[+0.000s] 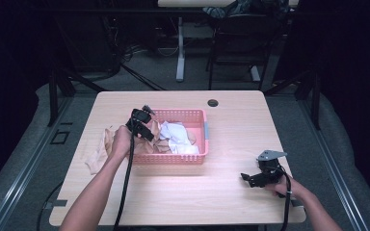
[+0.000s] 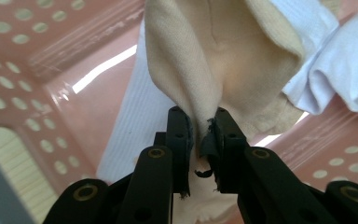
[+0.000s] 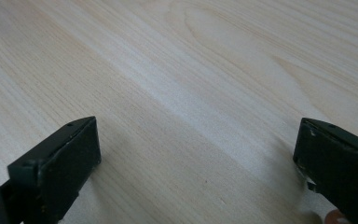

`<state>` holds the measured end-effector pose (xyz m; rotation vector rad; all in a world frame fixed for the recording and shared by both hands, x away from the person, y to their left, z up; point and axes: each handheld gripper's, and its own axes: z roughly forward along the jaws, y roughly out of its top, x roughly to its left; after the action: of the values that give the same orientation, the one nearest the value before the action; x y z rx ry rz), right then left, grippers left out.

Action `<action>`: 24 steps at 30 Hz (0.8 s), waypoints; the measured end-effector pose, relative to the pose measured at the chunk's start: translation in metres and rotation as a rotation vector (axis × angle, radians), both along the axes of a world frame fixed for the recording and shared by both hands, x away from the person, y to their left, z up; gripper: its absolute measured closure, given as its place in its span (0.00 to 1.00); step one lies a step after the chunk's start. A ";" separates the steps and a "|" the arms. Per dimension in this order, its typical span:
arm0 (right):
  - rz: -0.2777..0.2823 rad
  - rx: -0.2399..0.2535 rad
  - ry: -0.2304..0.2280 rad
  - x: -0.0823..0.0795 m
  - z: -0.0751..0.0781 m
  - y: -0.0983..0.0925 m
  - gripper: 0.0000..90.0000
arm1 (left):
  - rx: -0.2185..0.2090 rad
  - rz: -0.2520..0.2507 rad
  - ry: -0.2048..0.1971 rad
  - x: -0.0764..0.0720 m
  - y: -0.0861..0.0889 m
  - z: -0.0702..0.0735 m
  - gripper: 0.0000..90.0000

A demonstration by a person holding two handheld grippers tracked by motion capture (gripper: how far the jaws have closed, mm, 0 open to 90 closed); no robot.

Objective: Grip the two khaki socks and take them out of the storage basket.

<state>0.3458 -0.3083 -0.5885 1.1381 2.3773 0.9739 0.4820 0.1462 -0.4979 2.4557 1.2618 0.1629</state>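
A pink perforated basket (image 1: 196, 115) stands at the table's middle with beige and white cloths (image 1: 178, 137) inside. My left gripper (image 1: 147, 132) reaches over the basket's left end. In the left gripper view it (image 2: 200, 128) is shut on a fold of beige cloth (image 2: 214, 56), with a white cloth (image 2: 345, 65) beside it on the basket floor (image 2: 74, 107). Another beige cloth (image 1: 99, 151) lies on the table left of the basket. My right gripper (image 1: 246, 178) rests low at the table's right front, open, its jaws wide apart over bare wood (image 3: 191, 93).
A round cable hole (image 1: 213, 103) sits in the table behind the basket. Beyond the table are a desk leg (image 1: 180, 48) and a dark chair (image 1: 241, 38). Bare wood (image 1: 241, 130) stretches right of the basket.
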 end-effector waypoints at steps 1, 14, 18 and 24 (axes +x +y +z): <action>0.000 0.000 0.000 0.000 0.000 0.000 0.00 | -0.002 0.000 -0.004 -0.001 0.003 0.003 0.89; 0.002 0.004 0.000 0.000 0.000 0.000 0.00 | -0.054 -0.008 -0.084 -0.010 0.024 0.043 0.91; 0.001 0.003 0.000 0.000 0.000 0.000 0.00 | -0.067 -0.012 -0.121 -0.013 0.029 0.063 0.91; 0.001 0.005 0.001 0.000 0.000 0.000 0.00 | -0.081 -0.018 -0.151 -0.015 0.031 0.082 0.91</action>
<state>0.3460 -0.3080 -0.5887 1.1389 2.3778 0.9801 0.4669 0.1776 -0.4163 2.3378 1.1585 0.2808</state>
